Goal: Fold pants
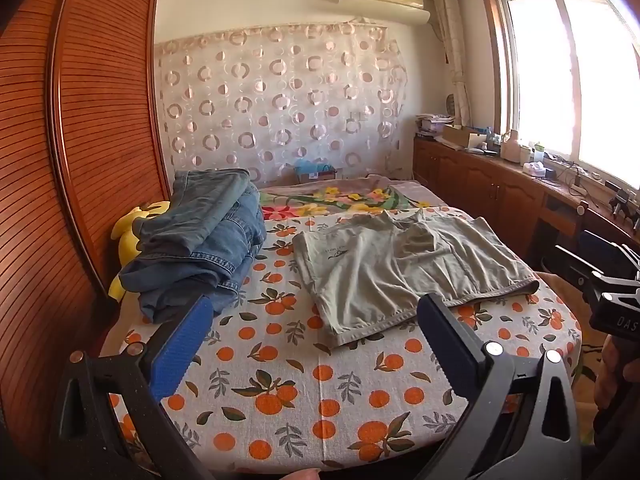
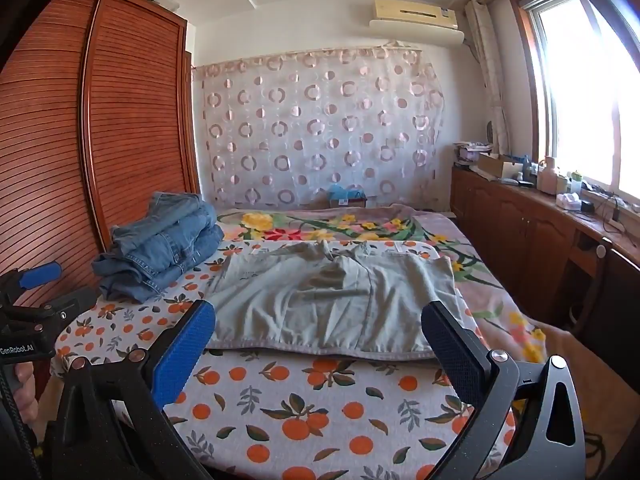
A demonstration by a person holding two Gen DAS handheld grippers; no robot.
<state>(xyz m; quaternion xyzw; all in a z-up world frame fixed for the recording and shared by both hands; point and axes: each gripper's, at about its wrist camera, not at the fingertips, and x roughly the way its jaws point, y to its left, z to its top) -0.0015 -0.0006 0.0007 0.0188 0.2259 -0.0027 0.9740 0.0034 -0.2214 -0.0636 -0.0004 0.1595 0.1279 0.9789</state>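
Observation:
A pair of pale grey-green pants (image 1: 404, 268) lies spread flat on the orange-print sheet (image 1: 304, 392) of the bed; it also shows in the right wrist view (image 2: 332, 300). My left gripper (image 1: 316, 316) is open and empty, held above the bed's near end, short of the pants' hem. My right gripper (image 2: 320, 324) is open and empty, just short of the near hem. The right gripper's body shows at the right edge of the left wrist view (image 1: 612, 300), and the left gripper shows at the left edge of the right wrist view (image 2: 36, 292).
A stack of folded blue jeans (image 1: 200, 248) sits at the bed's left, also in the right wrist view (image 2: 160, 248), with a yellow plush toy (image 1: 128, 236) beside it. A wooden wardrobe (image 1: 80, 140) stands left. A floral blanket (image 2: 340, 224) lies beyond. Cluttered wooden cabinets (image 2: 520, 216) run under the window.

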